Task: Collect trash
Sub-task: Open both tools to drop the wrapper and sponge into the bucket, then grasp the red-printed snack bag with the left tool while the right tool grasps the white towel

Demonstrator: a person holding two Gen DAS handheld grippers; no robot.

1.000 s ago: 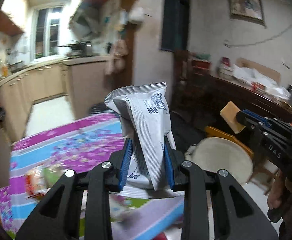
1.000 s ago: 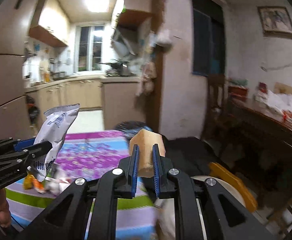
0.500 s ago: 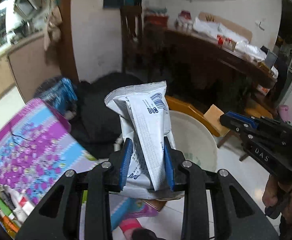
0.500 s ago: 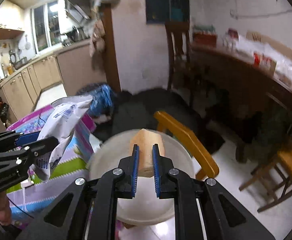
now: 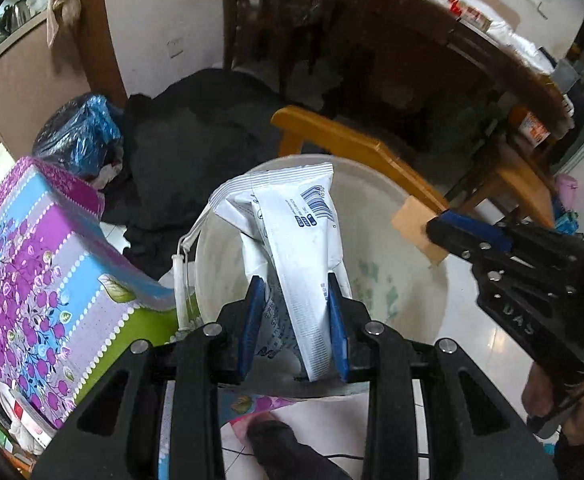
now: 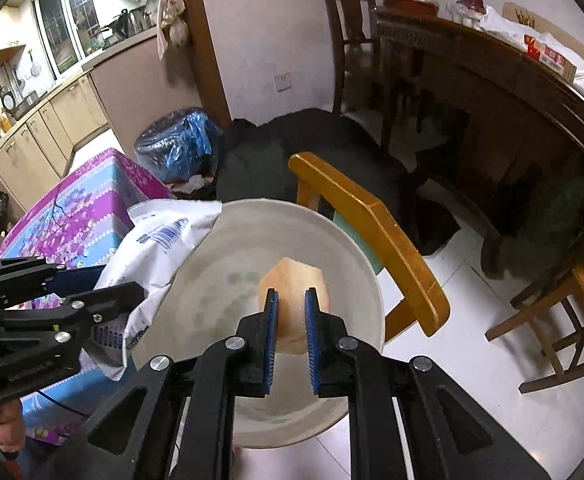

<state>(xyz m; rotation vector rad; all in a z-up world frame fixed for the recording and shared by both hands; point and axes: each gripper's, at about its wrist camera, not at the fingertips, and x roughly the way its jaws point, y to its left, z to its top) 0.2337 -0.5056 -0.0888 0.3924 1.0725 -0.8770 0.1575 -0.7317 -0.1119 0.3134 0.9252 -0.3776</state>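
Wrapper (image 5: 292,248) now upright over bucket (image 5: 412,308).

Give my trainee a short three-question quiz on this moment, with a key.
1. True or false: the left tongs are empty.
2. What do the right tongs hold? A) a bottle B) a tan card piece C) a spoon
3. Fill in: both tongs are above the white ____.

Key:
1. False: they grip a white wrapper.
2. B: the tan card piece.
3. Bucket, beside a yellow chair.
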